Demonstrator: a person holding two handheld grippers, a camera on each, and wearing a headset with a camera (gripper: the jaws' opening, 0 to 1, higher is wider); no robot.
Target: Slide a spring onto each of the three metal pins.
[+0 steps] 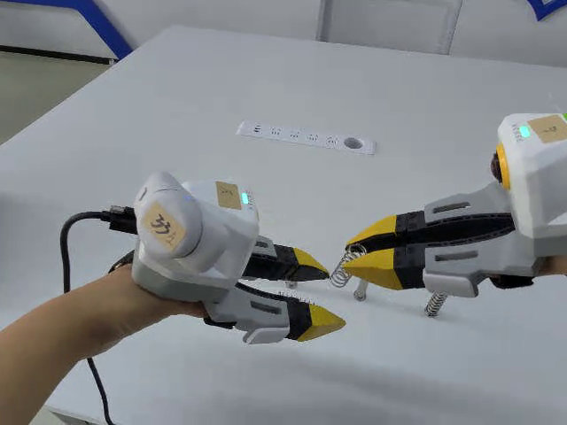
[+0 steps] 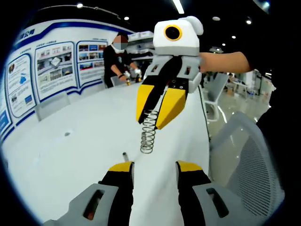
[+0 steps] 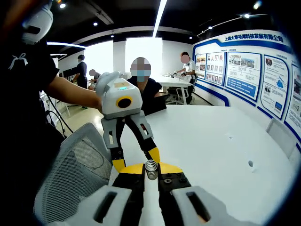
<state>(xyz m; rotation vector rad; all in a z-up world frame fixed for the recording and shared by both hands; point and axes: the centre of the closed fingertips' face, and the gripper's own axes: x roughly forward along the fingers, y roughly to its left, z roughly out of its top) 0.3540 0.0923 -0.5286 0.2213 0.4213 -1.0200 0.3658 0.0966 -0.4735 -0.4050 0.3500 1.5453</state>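
While the right tongs (image 1: 348, 257) pinch a spring (image 1: 340, 273), the spread left tongs (image 1: 330, 294) face it; a pin (image 1: 360, 291) beneath is half hidden.

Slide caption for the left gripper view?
Right gripper grips a spring over the white table, facing the open left gripper.

White table (image 1: 399, 80) carries a power strip (image 1: 306, 136) — blue-trimmed display boards (image 3: 249, 66) run along one side, a strip light (image 3: 162, 14) glows on the dark ceiling (image 3: 117, 16), a grey mesh chair (image 3: 75, 174) stands alongside.
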